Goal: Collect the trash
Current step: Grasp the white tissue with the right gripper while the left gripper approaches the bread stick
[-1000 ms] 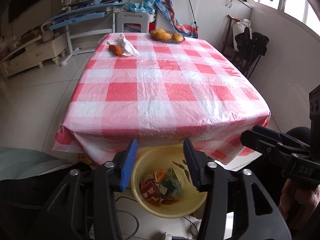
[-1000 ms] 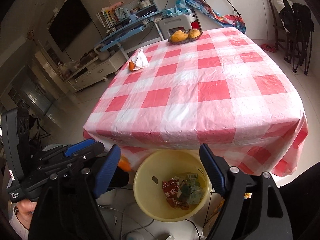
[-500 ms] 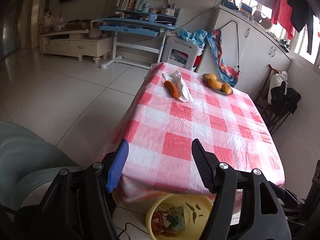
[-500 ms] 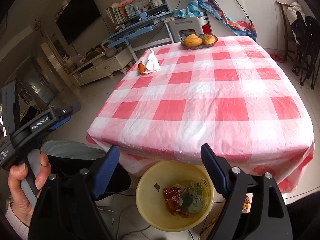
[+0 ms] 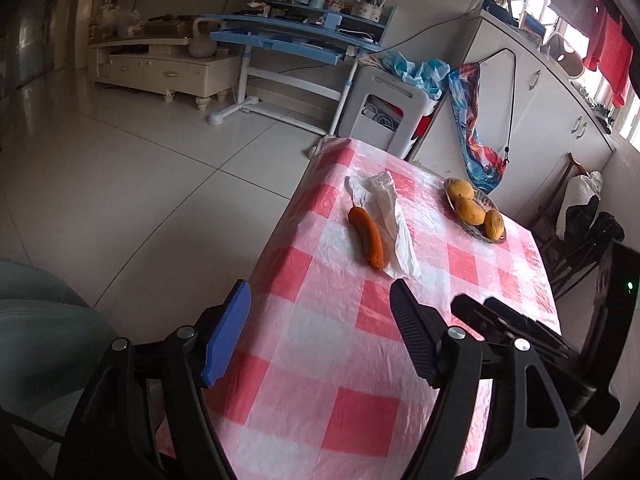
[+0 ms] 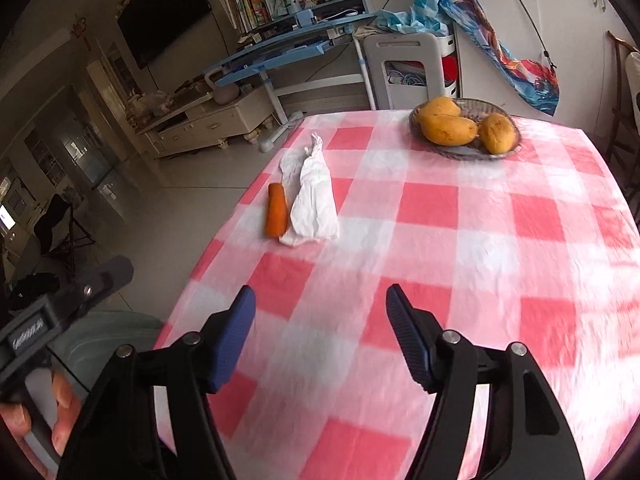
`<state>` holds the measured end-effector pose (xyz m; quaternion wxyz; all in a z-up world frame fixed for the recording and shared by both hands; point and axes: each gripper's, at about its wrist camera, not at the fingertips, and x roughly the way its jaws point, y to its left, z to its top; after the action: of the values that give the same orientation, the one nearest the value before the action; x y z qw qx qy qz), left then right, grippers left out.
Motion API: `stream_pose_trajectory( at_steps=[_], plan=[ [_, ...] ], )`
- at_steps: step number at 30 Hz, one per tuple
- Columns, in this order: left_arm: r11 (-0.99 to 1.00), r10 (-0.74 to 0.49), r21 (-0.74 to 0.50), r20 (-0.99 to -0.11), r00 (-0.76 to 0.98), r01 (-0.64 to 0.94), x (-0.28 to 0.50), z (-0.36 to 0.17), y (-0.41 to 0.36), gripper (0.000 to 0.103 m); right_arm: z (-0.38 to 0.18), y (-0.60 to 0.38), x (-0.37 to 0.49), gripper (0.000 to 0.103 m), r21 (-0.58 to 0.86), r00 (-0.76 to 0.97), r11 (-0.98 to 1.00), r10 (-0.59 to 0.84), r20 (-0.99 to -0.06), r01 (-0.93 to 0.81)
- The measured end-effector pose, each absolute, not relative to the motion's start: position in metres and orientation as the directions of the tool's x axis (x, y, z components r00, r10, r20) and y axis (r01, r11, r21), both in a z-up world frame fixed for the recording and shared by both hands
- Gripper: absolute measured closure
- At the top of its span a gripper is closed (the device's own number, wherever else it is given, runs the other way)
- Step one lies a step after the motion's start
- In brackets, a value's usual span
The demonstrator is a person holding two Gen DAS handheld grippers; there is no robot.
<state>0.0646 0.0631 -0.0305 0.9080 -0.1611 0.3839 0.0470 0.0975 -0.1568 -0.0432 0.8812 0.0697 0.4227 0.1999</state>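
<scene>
A crumpled white tissue (image 5: pixel 390 224) lies on the red-and-white checked tablecloth (image 5: pixel 352 364) near the table's far left edge, touching an orange carrot (image 5: pixel 366 237). Both show in the right wrist view too, tissue (image 6: pixel 314 204) and carrot (image 6: pixel 276 211). My left gripper (image 5: pixel 320 332) is open and empty, above the table's near left part. My right gripper (image 6: pixel 320 328) is open and empty, above the table (image 6: pixel 460 280) short of the tissue. The right gripper also shows in the left wrist view (image 5: pixel 520 332).
A dish of mangoes (image 6: pixel 466 128) stands at the table's far end, also in the left wrist view (image 5: pixel 476 210). A grey chair (image 5: pixel 390 116) stands behind the table, a blue desk (image 5: pixel 288 40) beyond. A dark chair (image 5: pixel 588 236) stands at right. Tiled floor lies left.
Both grippers rose and moved forward over the table towards the tissue and carrot. The yellow bin of trash under the table's near edge has dropped out of both views.
</scene>
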Motion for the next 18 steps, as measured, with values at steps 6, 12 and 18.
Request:
stream_pose_trajectory(
  at_steps=[6, 12, 18],
  plan=[
    [0.924, -0.060, -0.287, -0.761, 0.646, -0.252, 0.104, -0.052, 0.069, 0.034, -0.060, -0.119, 0.171, 0.044, 0.259, 0.540, 0.914, 0.395, -0.743, -0.313],
    [0.933, -0.039, -0.255, -0.772, 0.634, -0.254, 0.135, -0.061, 0.066, 0.032, -0.080, -0.107, 0.203, 0.058, 0.222, 0.527, 0.920, 0.370, -0.765, -0.323],
    [0.931, -0.057, -0.262, -0.793, 0.606, -0.255, 0.153, -0.070, 0.064, 0.033, -0.080, -0.107, 0.185, 0.094, 0.161, 0.486, 0.877, 0.394, -0.780, -0.453]
  ],
)
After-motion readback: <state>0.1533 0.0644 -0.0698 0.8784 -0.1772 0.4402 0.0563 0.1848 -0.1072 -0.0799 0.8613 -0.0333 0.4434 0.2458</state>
